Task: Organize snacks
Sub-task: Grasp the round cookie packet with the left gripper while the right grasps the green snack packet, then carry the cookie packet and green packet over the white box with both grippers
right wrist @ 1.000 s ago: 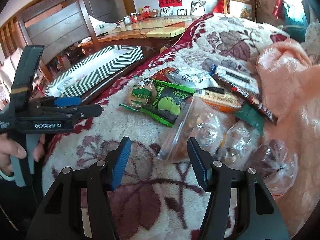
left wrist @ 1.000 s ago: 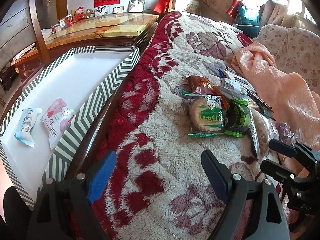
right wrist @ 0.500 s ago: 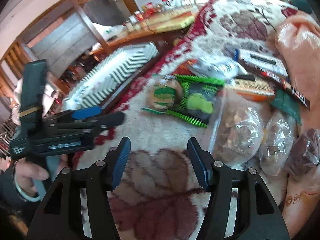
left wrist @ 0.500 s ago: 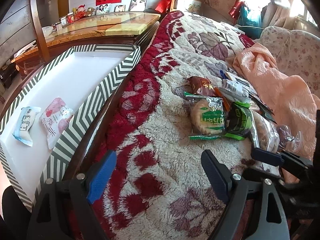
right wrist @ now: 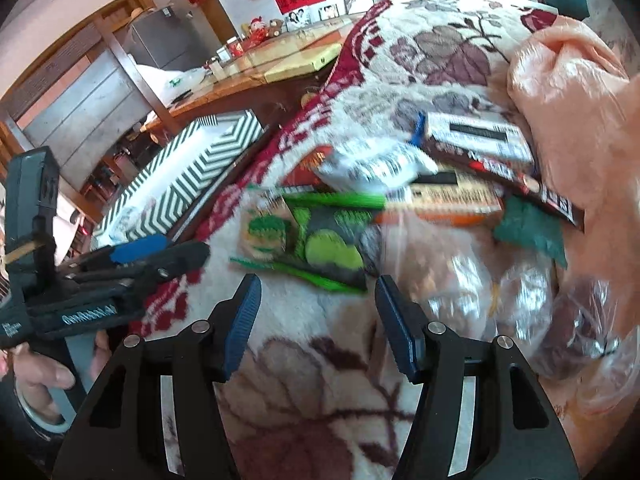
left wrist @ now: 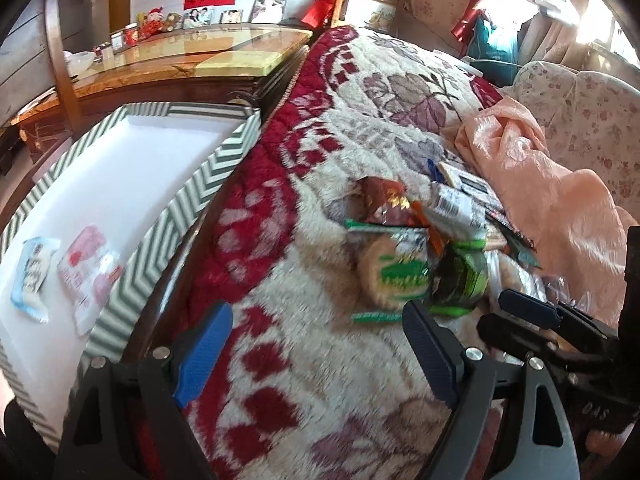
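A pile of snack packets lies on the flowered plush blanket (left wrist: 320,264): a green-and-tan cake packet (left wrist: 394,272) (right wrist: 266,230), a dark green lime packet (right wrist: 332,246) (left wrist: 460,280), a brown wrapper (left wrist: 386,200), white and chocolate bars (right wrist: 476,136), and clear bags of nuts (right wrist: 448,276). My left gripper (left wrist: 316,350) hangs open over bare blanket, left of the pile. My right gripper (right wrist: 316,322) hovers just short of the lime packet, jaws opening, nothing between them. Two packets (left wrist: 86,268) lie in the chevron box (left wrist: 160,240).
The chevron-striped box (right wrist: 192,176) stands beside the blanket's left edge, with a wooden table (left wrist: 192,60) behind it. A peach cloth (left wrist: 552,184) is heaped right of the snacks. A hand (right wrist: 40,376) holds the left gripper (right wrist: 140,256), seen at the right wrist view's left.
My right gripper has rolled and shifted towards the pile, and its jaws have spread wider. The left gripper has stayed nearly where it was, still open.
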